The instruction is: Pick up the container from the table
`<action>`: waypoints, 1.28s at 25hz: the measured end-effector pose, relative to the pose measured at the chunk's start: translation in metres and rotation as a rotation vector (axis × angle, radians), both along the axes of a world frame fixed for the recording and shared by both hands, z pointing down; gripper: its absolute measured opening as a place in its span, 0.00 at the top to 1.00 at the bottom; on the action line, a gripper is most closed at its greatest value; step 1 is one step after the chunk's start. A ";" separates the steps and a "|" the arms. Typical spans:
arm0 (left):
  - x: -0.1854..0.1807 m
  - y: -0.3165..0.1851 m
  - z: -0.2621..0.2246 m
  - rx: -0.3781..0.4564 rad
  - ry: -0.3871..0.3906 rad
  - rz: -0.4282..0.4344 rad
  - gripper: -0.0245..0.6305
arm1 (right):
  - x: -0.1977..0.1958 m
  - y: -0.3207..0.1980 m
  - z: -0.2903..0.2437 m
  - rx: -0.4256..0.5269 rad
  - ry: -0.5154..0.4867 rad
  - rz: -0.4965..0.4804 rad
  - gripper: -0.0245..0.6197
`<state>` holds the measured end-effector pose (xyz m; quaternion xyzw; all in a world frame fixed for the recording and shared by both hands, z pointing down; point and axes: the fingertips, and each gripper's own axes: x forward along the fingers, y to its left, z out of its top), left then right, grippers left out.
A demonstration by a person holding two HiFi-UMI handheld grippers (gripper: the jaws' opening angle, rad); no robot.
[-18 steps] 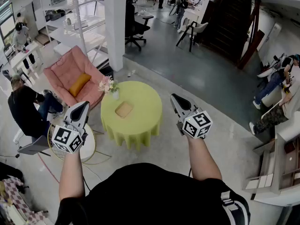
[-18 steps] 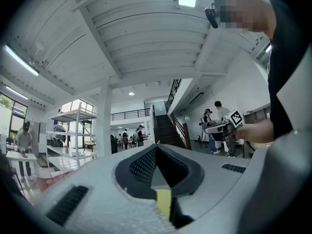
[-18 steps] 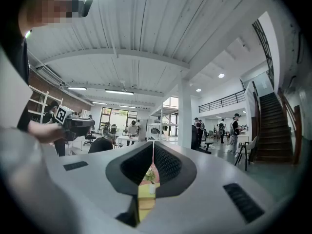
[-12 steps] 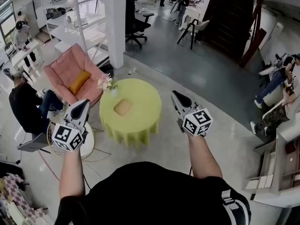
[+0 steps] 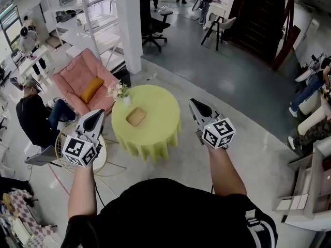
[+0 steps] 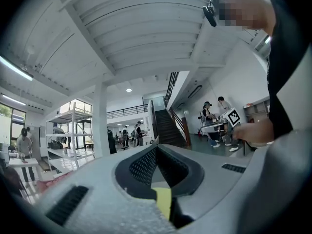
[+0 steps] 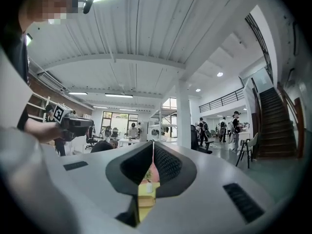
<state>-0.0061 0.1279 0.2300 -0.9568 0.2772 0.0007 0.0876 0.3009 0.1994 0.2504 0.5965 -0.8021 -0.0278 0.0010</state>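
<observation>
Yellow-green cloth covers the round table (image 5: 161, 112), where the tan container (image 5: 136, 117) lies flat, a bit toward 9 o'clock of centre, w/ nothing touching it. A person w/ a gripper in each hand stands at the table's 6 o'clock, both tools held level & well apart from the container. The left gripper (image 5: 96, 114) shows at abt 8 o'clock of the table, above a small white side table (image 5: 102, 160). Left gripper view has its jaw tips together, nothing btwn them. The right gripper (image 5: 193, 104) sits just off the table's 3 o'clock edge, jaws likewise closed tip to tip & empty. A vase of flowers (image 5: 119, 91) stands near the table's rim, at 11 o'clock of the container. A pink armchair (image 5: 77, 79) w/ an orange cushion (image 5: 91, 90) sits at the table's 10 o'clock. A white pillar (image 5: 128, 25) rises at 12 o'clock. A seated person in black (image 5: 32, 119) is at 9 o'clock, beyond the left gripper.
</observation>
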 end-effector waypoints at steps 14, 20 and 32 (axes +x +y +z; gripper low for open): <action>0.031 -0.003 0.011 -0.024 -0.020 0.006 0.94 | 0.024 -0.002 0.013 -0.019 -0.039 -0.016 0.94; 0.031 -0.022 0.020 -0.053 -0.015 0.005 0.94 | 0.023 -0.016 0.012 -0.026 -0.030 -0.010 0.94; 0.028 -0.080 0.029 -0.080 -0.004 0.000 0.94 | 0.020 -0.079 0.030 -0.079 -0.030 -0.004 0.94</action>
